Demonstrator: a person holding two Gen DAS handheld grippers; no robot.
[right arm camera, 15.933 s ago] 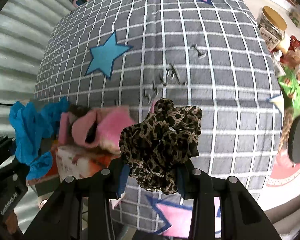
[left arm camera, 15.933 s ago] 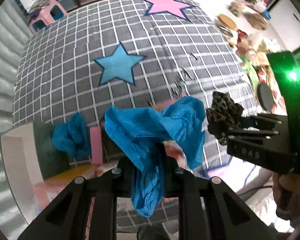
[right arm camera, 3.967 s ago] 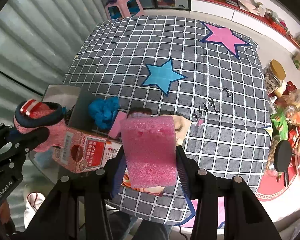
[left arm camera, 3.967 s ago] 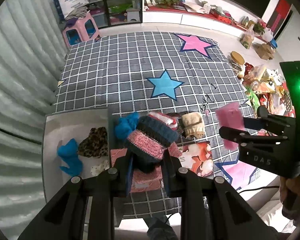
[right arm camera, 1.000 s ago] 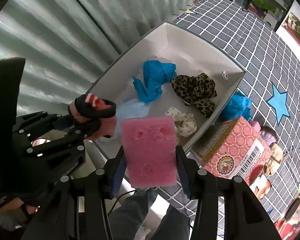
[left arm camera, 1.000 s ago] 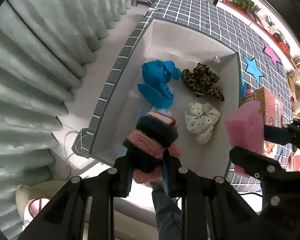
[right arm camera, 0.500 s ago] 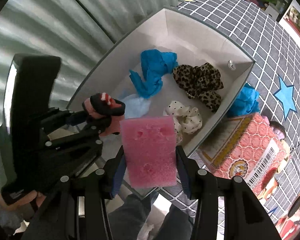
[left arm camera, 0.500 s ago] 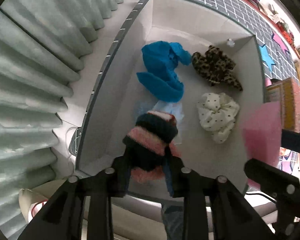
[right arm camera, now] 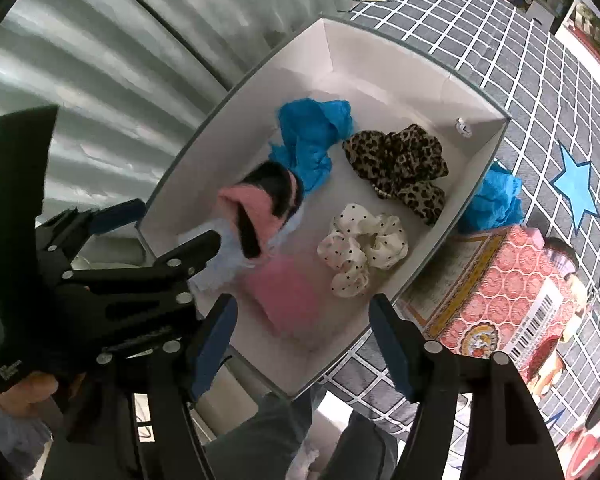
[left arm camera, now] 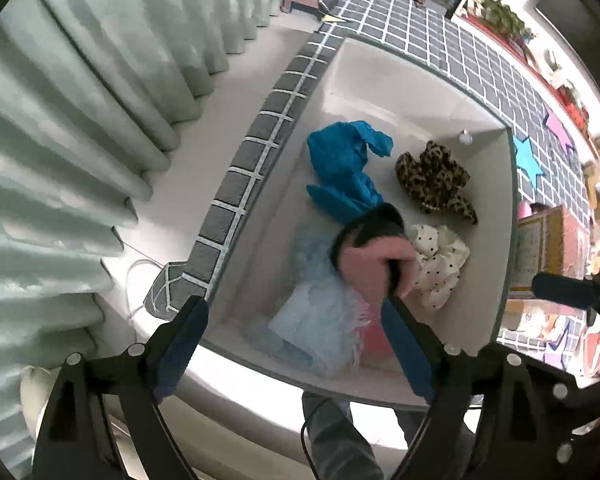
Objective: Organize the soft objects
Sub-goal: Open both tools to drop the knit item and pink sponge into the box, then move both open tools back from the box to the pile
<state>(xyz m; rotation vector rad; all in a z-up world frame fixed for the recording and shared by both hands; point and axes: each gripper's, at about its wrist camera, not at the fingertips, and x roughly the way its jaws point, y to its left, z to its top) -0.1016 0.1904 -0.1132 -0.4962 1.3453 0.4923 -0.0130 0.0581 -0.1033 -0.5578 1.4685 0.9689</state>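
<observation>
At the near edge of the white open-topped cardboard box (right arm camera: pixel 380 56), both grippers hang over it, pointing down.

Left gripper (left arm camera: pixel 296 344): black frame, blue pads; jaws opening, spread wide. The pink-and-black knitted sock roll (left arm camera: pixel 374 256) lies blurred between them, close against the right pad; whether it still touches that pad cannot be told. No grip shows.

Right gripper (right arm camera: pixel 302 326): same build; jaws opening, nothing pressed between the pads. The pink rectangular foam sponge (right arm camera: pixel 286 294) shows blurred just beyond them, at the box's near end.

Box contents, near to far:
- pink sponge, near end, beside the right-hand wall's middle stretch;
- pale blue gauzy cloth (left arm camera: pixel 320 312), near left corner, under and beside the sock roll;
- sock roll, left of centre, over the pale cloth;
- cream fabric scrunchie with black dots (right arm camera: pixel 362 250), centre, towards the right wall;
- leopard-print fabric scrunchie (right arm camera: pixel 400 164), beyond the dotted one, near the far right corner;
- crumpled bright blue cloth (right arm camera: pixel 310 136), far left part, its lower end touching the sock roll.

Outside the box, against its right wall: a second crumpled bright blue cloth (right arm camera: pixel 494 200), then a red patterned carton with a barcode (right arm camera: pixel 512 292). All rests on a grey bedspread with white grid lines (right arm camera: pixel 500 40) bearing a blue star (right arm camera: pixel 576 194). Pale pleated curtains (left arm camera: pixel 60 120) hang to the left.
</observation>
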